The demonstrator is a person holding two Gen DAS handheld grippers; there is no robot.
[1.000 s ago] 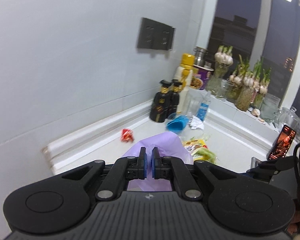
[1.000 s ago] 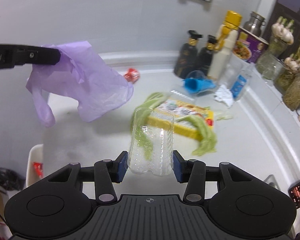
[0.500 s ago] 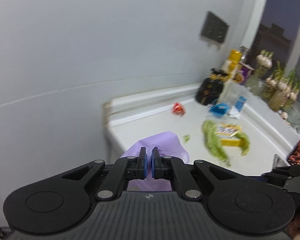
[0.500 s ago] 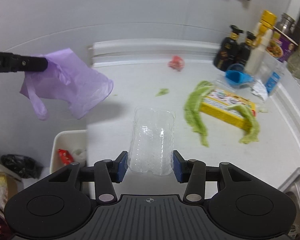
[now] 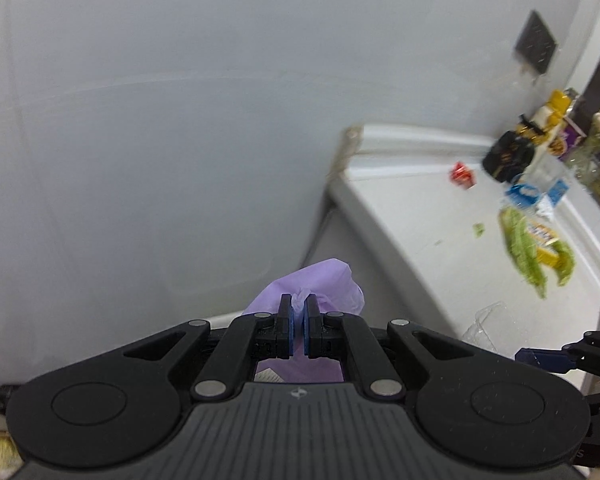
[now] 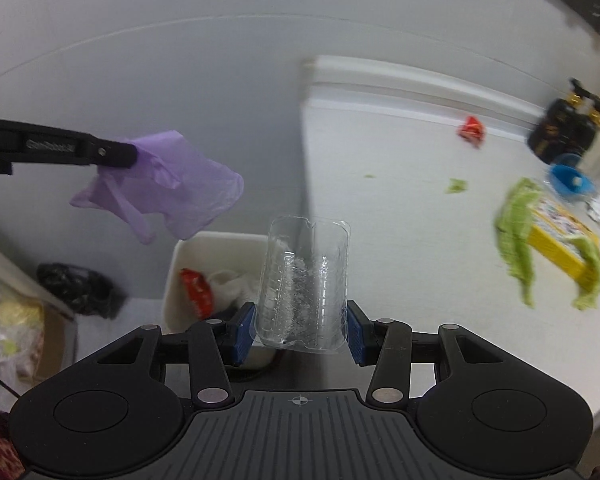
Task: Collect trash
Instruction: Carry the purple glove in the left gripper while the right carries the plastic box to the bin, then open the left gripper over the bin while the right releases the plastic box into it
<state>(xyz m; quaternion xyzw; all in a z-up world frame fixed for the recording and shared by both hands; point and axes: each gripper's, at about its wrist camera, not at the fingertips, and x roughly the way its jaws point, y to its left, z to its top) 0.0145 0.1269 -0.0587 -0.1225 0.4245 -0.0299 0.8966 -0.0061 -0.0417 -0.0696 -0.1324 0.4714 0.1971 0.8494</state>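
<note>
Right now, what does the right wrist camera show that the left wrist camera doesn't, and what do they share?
Only the right wrist view shows the white bin beside the counter, with a red wrapper inside, a black bag on the floor, and the right hand-held gripper shut on a clear tray.

Only the left wrist view shows the left hand-held gripper head-on, pinching the purple bag.

Both show that bag, the counter, its red scrap, green leaves, yellow box and dark bottles.
</note>
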